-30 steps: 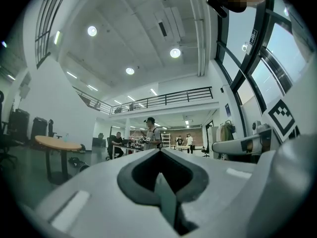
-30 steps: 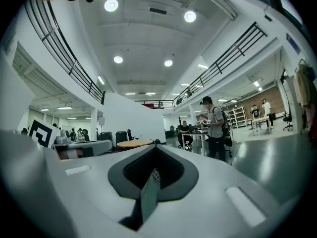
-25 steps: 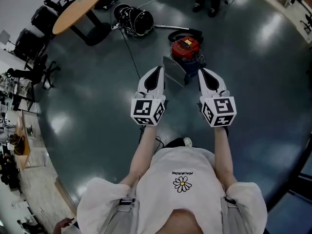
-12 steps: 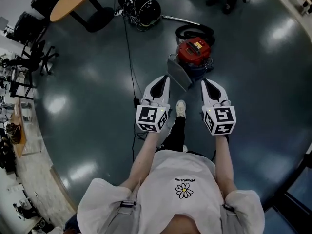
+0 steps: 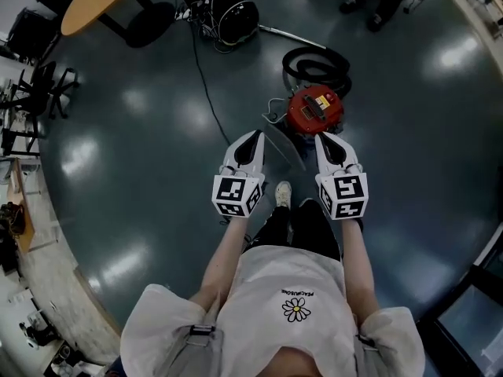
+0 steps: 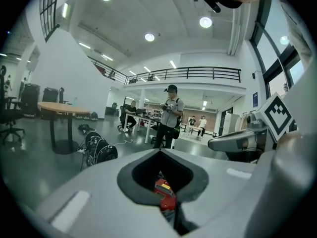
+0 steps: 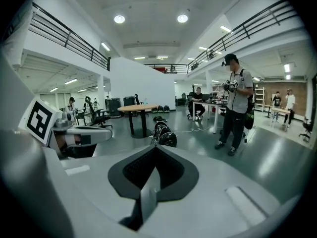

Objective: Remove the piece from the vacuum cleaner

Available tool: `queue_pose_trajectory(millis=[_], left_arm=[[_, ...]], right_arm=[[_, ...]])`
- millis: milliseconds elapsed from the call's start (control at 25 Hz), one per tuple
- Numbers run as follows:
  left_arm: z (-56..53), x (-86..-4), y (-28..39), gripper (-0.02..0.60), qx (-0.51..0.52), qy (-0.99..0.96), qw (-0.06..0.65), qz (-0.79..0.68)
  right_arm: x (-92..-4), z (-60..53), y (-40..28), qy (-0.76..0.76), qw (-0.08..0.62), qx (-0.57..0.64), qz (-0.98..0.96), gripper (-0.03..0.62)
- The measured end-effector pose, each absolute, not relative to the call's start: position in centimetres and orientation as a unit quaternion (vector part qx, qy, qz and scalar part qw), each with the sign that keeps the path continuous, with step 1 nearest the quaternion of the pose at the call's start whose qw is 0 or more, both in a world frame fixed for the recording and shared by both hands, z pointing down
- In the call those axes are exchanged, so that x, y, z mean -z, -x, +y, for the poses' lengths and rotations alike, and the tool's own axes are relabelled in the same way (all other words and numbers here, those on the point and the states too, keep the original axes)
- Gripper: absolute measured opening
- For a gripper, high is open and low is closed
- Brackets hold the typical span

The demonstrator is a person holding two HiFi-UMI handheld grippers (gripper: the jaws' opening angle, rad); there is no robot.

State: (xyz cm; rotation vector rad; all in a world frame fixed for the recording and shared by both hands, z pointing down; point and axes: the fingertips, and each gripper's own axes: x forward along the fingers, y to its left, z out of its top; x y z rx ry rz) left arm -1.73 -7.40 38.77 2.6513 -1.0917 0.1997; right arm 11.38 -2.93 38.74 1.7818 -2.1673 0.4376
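Observation:
A red vacuum cleaner (image 5: 314,110) stands on the floor with its black hose (image 5: 317,60) coiled behind it. A grey flat panel (image 5: 283,144) leans out from its near left side. My left gripper (image 5: 254,136) is shut and empty, just left of the panel. My right gripper (image 5: 322,137) is shut and empty too, its tip close to the vacuum's near edge. Through the hole between the left jaws the red vacuum (image 6: 163,192) shows below. Through the right jaws the grey panel (image 7: 148,195) shows.
A black bag with cables (image 5: 224,10) lies behind the vacuum, and a cord (image 5: 206,93) runs from it across the dark floor. A round wooden table (image 5: 98,2) and office chairs (image 5: 31,93) stand at the far left. A person (image 7: 237,103) stands beyond the vacuum.
The person has stepped closer to the vacuum. Both grippers now reach its near side, flanking the grey panel. Both stay shut.

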Motion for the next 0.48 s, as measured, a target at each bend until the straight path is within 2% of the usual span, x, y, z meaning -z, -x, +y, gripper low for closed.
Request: queue_pose_trajectory(millis=[280, 480], left_arm=[[-12.6, -49.5, 0.8, 0.004, -0.134, -0.881, 0.240, -0.386], [-15.0, -62.4, -0.3, 0.090, -0.190, -0.842, 0.330, -0.383]], right_arm=[[-49.8, -9.9, -13.1, -0.575, 0.232, -0.213, -0.755, 0.025], [-63.3, -14.3, -14.5, -0.528, 0.314, -0.243, -0.750, 0.026]])
